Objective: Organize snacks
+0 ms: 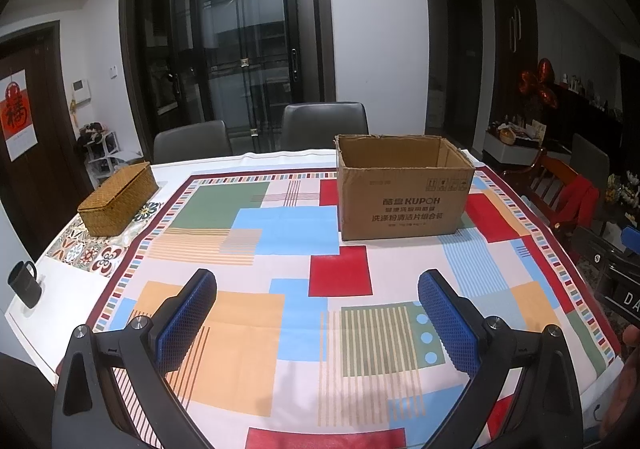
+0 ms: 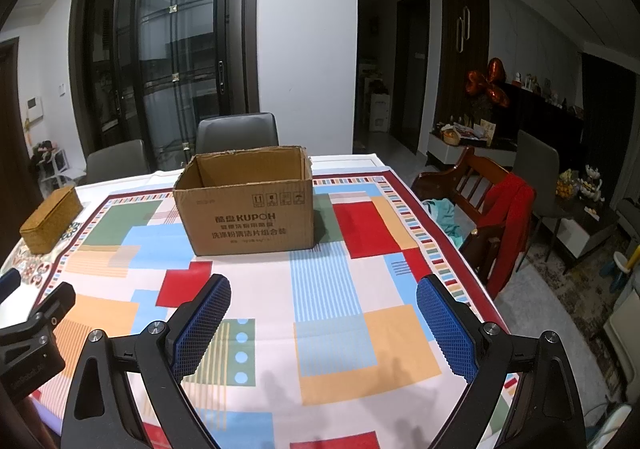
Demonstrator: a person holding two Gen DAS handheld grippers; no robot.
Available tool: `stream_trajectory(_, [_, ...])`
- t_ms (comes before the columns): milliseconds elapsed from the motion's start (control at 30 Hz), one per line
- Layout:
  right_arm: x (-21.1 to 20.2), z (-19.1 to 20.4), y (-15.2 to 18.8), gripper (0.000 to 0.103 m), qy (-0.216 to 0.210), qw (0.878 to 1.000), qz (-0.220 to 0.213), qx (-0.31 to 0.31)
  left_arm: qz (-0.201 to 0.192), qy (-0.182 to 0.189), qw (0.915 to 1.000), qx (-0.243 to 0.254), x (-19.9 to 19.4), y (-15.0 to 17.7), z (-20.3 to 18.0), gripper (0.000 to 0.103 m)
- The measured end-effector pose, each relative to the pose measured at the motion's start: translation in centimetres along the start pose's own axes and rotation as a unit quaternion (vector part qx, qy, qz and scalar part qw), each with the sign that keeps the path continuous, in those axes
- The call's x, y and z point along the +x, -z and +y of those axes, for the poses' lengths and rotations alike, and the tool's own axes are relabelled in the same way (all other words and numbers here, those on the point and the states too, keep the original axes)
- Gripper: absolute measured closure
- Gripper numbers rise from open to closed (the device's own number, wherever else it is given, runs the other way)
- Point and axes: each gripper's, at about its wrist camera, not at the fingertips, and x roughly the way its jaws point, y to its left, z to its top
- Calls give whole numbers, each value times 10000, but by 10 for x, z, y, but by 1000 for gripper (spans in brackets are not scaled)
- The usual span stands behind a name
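We cannot see the floor of the cardboard box [image 1: 404,197], and no snacks show anywhere on the table [image 1: 280,329]. The box stands upright at 12 o'clock, top open, long axis crosswise, a lidded wicker basket [image 1: 118,198] at 10 o'clock. Our left tongs [image 1: 318,323] and right tongs [image 2: 324,329] gape wide, holding nothing.

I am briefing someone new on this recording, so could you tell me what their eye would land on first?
Most likely the open cardboard box, standing upright toward the far side of the brightly patterned tablecloth; no snacks show. A woven lidded basket sits at the table's far left corner. Both the left tongs and right tongs hover open and empty over the near cloth.
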Motion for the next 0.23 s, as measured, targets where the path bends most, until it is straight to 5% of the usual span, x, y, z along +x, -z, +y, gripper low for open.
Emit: stream_trajectory(233, [0,0,0,8,1,10000,-4,-5,-20,9,10000,-5,1,-1,-1,0])
